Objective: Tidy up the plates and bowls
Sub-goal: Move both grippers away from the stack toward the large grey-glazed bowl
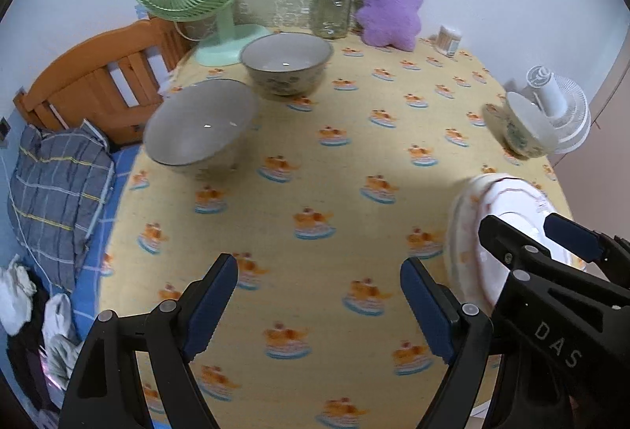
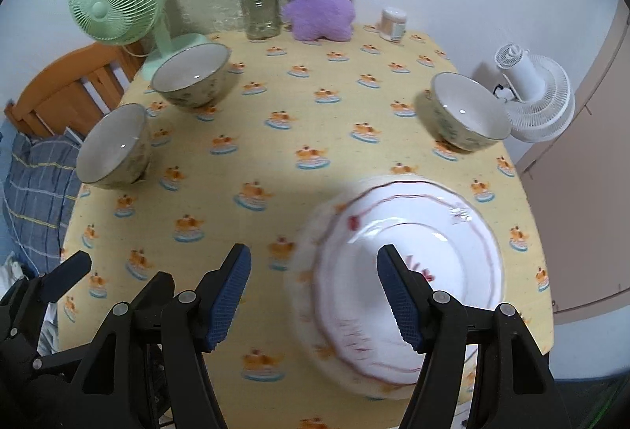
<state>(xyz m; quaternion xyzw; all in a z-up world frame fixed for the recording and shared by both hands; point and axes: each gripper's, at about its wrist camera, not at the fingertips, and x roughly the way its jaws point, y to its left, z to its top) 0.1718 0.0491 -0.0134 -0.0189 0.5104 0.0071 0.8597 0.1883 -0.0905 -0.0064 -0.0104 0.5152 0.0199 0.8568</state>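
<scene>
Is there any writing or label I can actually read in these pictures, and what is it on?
"DAS": white letters on the black body of the right gripper, seen in the left wrist view.
Red marks on the plate: too blurred to read.
Label on the small jar at the back: too small to read.

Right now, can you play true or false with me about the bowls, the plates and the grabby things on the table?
1. Three round ceramic bowls stand apart on the yellow patterned tablecloth. True: near-left bowl, far-left bowl, right bowl.
2. The bowls are stacked. False: each stands alone.
3. The white red-trimmed plates lie stacked. True.
4. The right hand-held gripper squeezes a plate. False: it is open and empty.
5. The left hand-held gripper holds a bowl. False: it is open and empty.
</scene>
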